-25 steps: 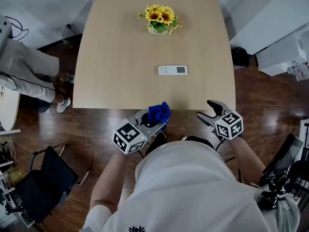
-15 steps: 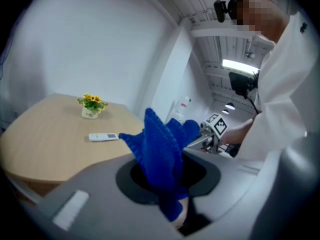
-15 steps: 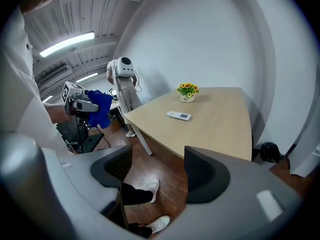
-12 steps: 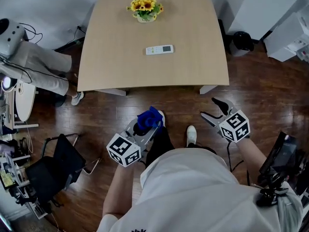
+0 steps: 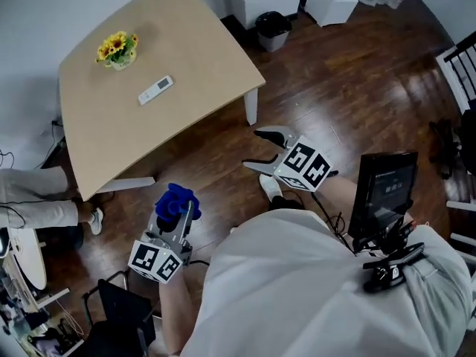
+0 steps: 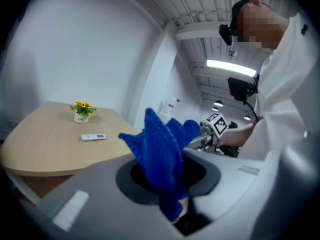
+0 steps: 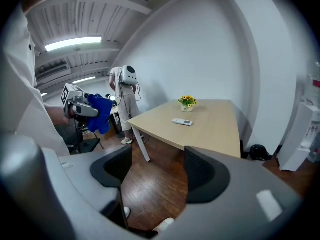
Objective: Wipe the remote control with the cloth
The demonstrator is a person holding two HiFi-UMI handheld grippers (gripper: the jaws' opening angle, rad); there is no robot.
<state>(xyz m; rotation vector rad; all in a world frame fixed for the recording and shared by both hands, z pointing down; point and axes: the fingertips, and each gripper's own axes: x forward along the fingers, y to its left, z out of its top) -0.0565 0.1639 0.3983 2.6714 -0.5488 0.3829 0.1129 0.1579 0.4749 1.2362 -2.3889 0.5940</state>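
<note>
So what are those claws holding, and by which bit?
The left gripper pinches the fuzzy blue knitted cloth by its bunched bottom end; the rest sticks up. The right gripper is open, holding nothing.

Bright ceiling strip light, fisheye edge warping, near parts blurred.

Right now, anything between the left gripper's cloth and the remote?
Nothing visible. The left gripper holds the cloth away from the table, over the floor; only floor and bare wood lie before the remote. The flowers sit beyond it.
</note>
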